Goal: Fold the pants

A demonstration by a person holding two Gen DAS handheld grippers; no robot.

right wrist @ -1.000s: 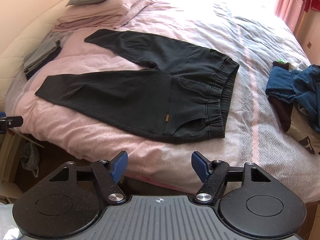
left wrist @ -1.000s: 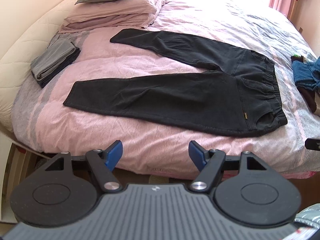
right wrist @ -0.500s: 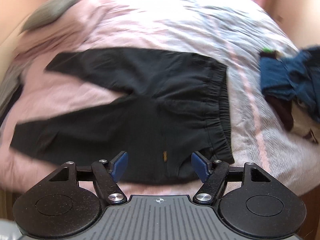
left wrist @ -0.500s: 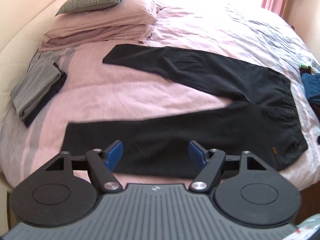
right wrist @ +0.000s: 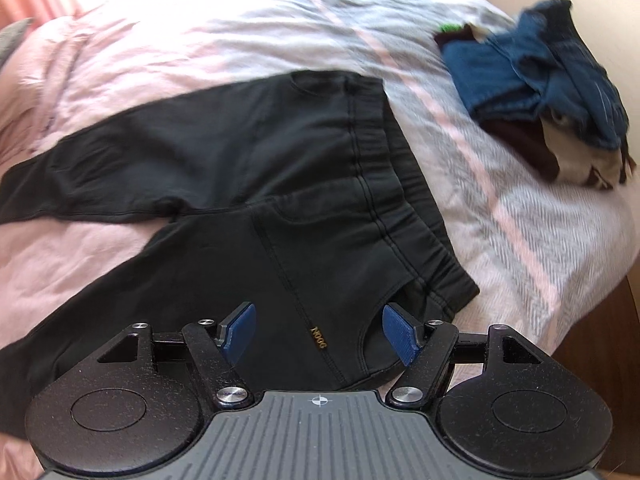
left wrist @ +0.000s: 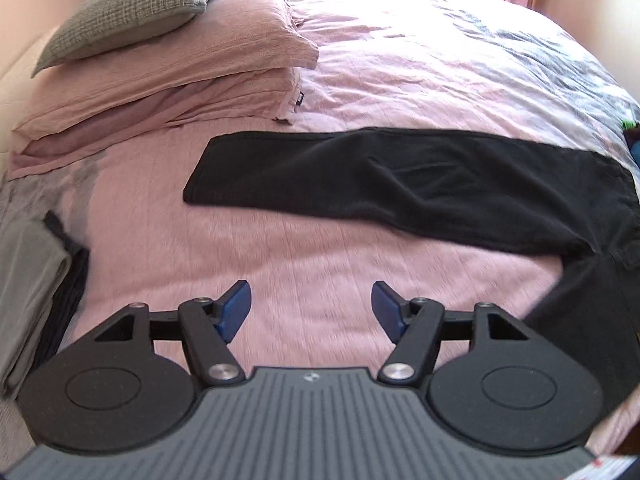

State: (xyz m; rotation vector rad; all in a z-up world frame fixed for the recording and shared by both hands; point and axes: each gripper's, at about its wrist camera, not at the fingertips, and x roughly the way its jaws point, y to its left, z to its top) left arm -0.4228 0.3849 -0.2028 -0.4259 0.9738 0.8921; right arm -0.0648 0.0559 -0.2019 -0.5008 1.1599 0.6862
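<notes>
Both pairs of fingers stand spread wide with nothing between them, and that is where we begin. Our right gripper (right wrist: 318,332) hangs directly over the near hip corner of the black pants (right wrist: 248,184): its blue pads straddle the small gold label (right wrist: 319,336) and the pocket opening, and the waistband (right wrist: 394,184) runs away from us just to the right of the pads. Our left gripper (left wrist: 311,310) hovers over bare pink bedspread (left wrist: 280,256), in the gap between the two legs; the near leg (left wrist: 580,312) shows only at the right edge of that view, passing beside and seemingly under the gripper body, so its hem is out of sight. Farther off, the far leg (left wrist: 400,176) stretches leftward across the bed from the seat, its hem end lying short of the stacked pink pillows (left wrist: 160,80). So the long axis of the pants runs across us, waist to our right and hems to our left, and we judge the right hand the nearer to a usable grasp at the waist corner, while the left must drop back towards the near leg before we can carry that leg over onto the far one. Beyond the waistband, well apart, lies a heap of blue clothes (right wrist: 536,72), and folded grey garments (left wrist: 32,280) rest at the far left.
</notes>
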